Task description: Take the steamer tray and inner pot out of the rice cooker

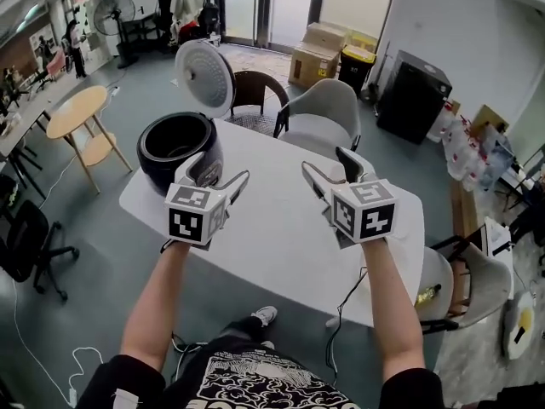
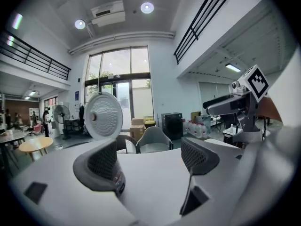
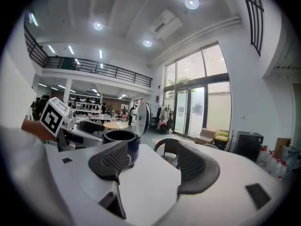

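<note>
The black rice cooker (image 1: 174, 147) stands at the far left corner of the white table (image 1: 281, 228), its white lid (image 1: 204, 77) swung up. Its inside looks dark, and I cannot make out a steamer tray or inner pot. My left gripper (image 1: 223, 175) hovers over the table just right of the cooker, open and empty. The right gripper (image 1: 328, 164) hangs level with it further right, open and empty. The left gripper view shows open jaws (image 2: 150, 157), the lid (image 2: 103, 116) and the right gripper (image 2: 237, 102). The right gripper view shows open jaws (image 3: 153, 161) and the cooker (image 3: 123, 142).
Two chairs (image 1: 319, 113) stand behind the table and another (image 1: 464, 284) at its right end. A round wooden table (image 1: 81, 113) is to the left, with cardboard boxes (image 1: 319, 54) and a black cabinet (image 1: 413, 96) at the back. A cable (image 1: 345, 305) hangs off the front edge.
</note>
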